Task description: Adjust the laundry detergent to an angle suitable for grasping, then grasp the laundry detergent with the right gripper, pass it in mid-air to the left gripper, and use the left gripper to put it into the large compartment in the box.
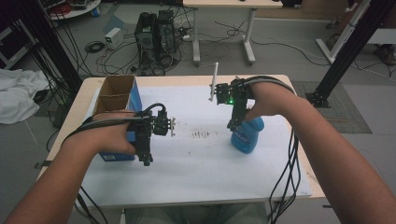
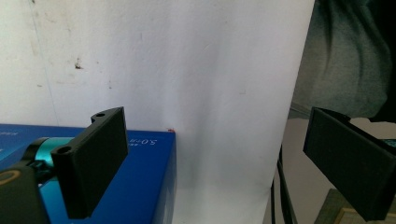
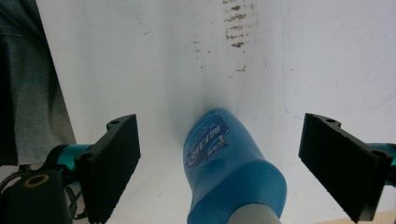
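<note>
Two hand-held grippers work above one white-covered table [image 1: 196, 182]. Nearest, the left gripper [image 2: 215, 163] hangs with its jaws wide apart and nothing between them, just beside one blue carton [image 1: 116, 100], open at the top, at the table's left edge. Farther along, the right gripper [image 3: 219, 163] hovers over one blue bottle [image 3: 231, 163] standing right of centre, jaws spread on either side of it without touching. One patch of dark smudges [image 1: 201, 134] lies between carton and bottle.
</note>
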Motion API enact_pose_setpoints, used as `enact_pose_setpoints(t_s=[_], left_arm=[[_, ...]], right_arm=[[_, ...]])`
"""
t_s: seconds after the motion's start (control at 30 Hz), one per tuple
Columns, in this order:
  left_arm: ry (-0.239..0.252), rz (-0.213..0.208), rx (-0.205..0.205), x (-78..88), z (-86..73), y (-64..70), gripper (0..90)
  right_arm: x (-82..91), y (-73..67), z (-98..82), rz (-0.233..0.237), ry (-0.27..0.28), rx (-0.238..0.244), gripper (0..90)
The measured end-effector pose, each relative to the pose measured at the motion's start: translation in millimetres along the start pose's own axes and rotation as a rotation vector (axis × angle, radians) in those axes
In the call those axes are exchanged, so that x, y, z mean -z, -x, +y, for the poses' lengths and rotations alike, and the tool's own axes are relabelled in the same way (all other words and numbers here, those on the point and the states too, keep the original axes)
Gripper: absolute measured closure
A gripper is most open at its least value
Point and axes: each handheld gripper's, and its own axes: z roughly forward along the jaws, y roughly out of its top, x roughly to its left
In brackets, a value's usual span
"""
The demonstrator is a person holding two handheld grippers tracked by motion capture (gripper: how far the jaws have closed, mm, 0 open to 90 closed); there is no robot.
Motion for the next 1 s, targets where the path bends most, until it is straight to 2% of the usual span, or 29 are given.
enact_pose_setpoints(t_s=[0.2,0.4,0.53,0.6,0.63,0.7,0.77,0.87,1.0], left_arm=[[0.000,0.004,-0.017,0.5,-0.4,-1.9,6.7],[-0.003,0.010,-0.012,4.5,-1.8,-3.0,6.7],[-0.005,0.013,-0.011,6.3,-1.8,-0.1,6.7],[-0.006,0.020,-0.021,8.1,-1.9,-0.2,6.7],[0.003,0.009,-0.008,7.8,-2.2,0.2,6.7],[-0.003,0.019,-0.014,7.1,-1.9,-1.4,6.7],[0.001,0.018,0.009,4.2,-1.8,-1.9,6.7],[-0.003,0.000,-0.006,0.8,0.5,-1.3,6.7],[-0.010,0.003,-0.013,0.2,5.1,2.5,6.7]], right_arm=[[-1.5,2.6,-0.2,0.001,-0.001,0.003,11.6],[2.5,0.1,-0.7,0.000,0.013,-0.010,11.7],[4.3,0.8,-0.1,-0.004,0.004,0.009,11.7],[5.5,0.4,-0.1,-0.006,0.012,-0.006,11.6],[6.1,0.6,-0.3,-0.008,0.007,-0.001,11.6],[4.9,0.8,-0.2,-0.005,0.004,-0.004,11.7],[3.9,1.3,-0.1,-0.019,-0.009,-0.009,11.7],[4.6,0.1,-1.2,-0.017,0.004,-0.013,11.6],[4.2,-0.9,-4.8,-0.015,0.004,-0.007,11.7]])
